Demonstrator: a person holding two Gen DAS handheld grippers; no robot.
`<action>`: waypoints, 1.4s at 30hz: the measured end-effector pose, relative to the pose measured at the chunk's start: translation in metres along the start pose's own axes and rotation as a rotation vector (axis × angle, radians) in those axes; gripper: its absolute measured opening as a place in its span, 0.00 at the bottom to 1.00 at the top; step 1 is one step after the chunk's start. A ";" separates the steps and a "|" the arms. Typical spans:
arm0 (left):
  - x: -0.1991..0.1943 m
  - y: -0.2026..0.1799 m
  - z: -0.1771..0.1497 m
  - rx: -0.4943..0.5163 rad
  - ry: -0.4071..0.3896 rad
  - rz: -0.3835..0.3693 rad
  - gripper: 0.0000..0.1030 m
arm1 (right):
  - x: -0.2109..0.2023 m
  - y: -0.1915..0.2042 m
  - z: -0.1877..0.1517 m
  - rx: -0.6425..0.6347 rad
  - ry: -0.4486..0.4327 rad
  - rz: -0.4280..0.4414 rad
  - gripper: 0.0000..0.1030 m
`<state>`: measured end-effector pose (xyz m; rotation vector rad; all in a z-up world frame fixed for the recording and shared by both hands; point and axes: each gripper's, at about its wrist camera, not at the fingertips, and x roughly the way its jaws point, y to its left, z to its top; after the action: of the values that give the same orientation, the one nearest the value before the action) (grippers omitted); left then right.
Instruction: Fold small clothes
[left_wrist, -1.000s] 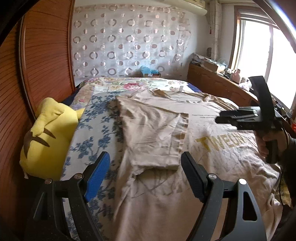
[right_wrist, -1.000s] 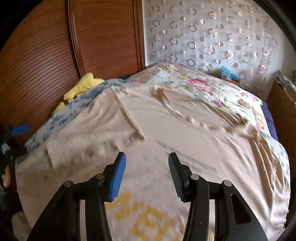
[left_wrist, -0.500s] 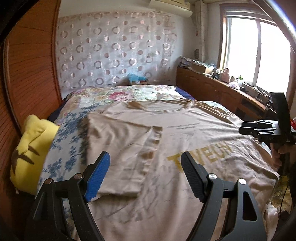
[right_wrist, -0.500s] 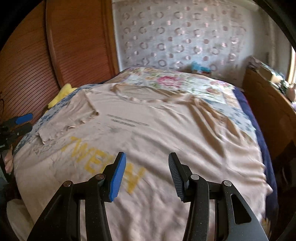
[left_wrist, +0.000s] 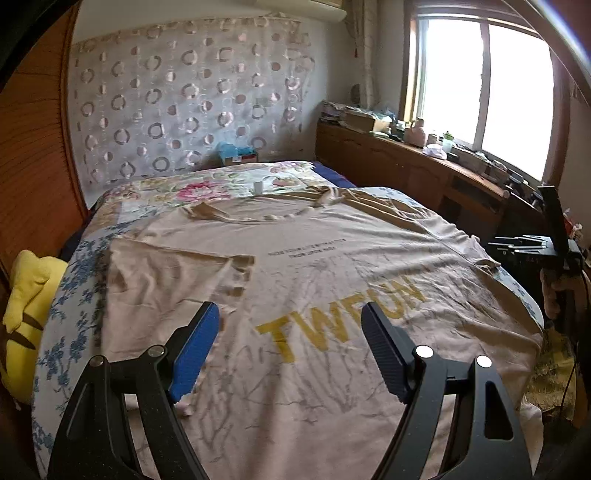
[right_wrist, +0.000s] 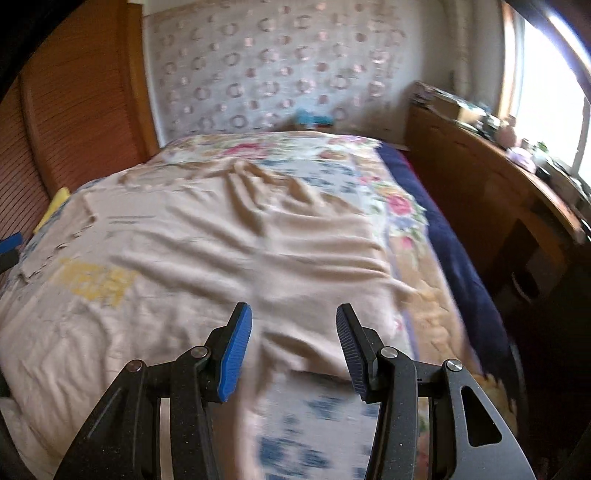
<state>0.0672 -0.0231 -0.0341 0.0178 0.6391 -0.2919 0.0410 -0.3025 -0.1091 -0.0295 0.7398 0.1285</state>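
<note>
A beige T-shirt (left_wrist: 332, 266) with yellow lettering lies spread front-up on the bed, collar at the far end. Its left sleeve (left_wrist: 173, 273) is folded in over the body. My left gripper (left_wrist: 288, 332) is open and empty, held above the shirt's lower left part. My right gripper (right_wrist: 293, 334) is open and empty above the shirt's right edge (right_wrist: 303, 339), where the flowered bedspread shows; the view is blurred. The shirt (right_wrist: 207, 251) fills the left of that view. The right gripper also shows in the left wrist view (left_wrist: 517, 243) at the bed's right side.
A flowered bedspread (left_wrist: 207, 188) covers the bed. A yellow plush toy (left_wrist: 26, 314) lies at the left edge by the wooden wall. A wooden cabinet (left_wrist: 413, 166) with clutter runs along the right under the window. A small white object (left_wrist: 259, 187) sits near the collar.
Both grippers have swung to the right across the bed. The left view now centres on the lettering; the right gripper has reached the shirt's right edge. Both stayed open.
</note>
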 end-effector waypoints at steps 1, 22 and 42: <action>0.001 -0.003 0.001 0.005 0.002 -0.004 0.77 | -0.002 -0.005 -0.004 0.014 0.003 -0.010 0.48; 0.018 -0.036 -0.004 0.045 0.056 -0.062 0.77 | 0.006 -0.001 0.021 0.002 0.093 -0.008 0.45; 0.019 -0.030 -0.016 0.019 0.075 -0.054 0.77 | -0.022 0.043 0.040 -0.108 -0.068 0.114 0.07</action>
<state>0.0644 -0.0548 -0.0565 0.0303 0.7121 -0.3508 0.0459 -0.2590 -0.0639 -0.0853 0.6663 0.2767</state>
